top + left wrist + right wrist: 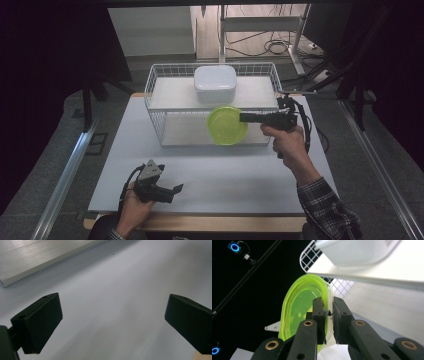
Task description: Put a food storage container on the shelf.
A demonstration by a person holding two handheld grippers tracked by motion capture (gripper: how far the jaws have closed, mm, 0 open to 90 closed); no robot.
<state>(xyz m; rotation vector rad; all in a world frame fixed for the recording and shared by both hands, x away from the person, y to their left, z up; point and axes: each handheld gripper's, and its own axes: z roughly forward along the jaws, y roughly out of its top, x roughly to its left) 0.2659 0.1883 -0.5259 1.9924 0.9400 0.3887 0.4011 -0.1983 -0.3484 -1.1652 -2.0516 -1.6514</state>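
Observation:
A lime-green translucent container [227,125] hangs in front of the white wire rack [155,90], tipped on edge, and my right gripper [244,118] is shut on its rim. In the right gripper view the two black jaws pinch the green container [299,307] wall at my right gripper [329,313]. A white lidded box [215,83] rests on the rack's upper shelf. My left gripper [176,189] lies low near the table's front left, held by a hand. Its fingers [40,322] stand wide apart over bare table, my left gripper [112,322] open with nothing between.
The pale table [210,175] has a wooden front edge. The rack's lower shelf [185,131] lies behind the green container. The white box [357,251] looms overhead in the right gripper view. Metal rails run along both sides of the table.

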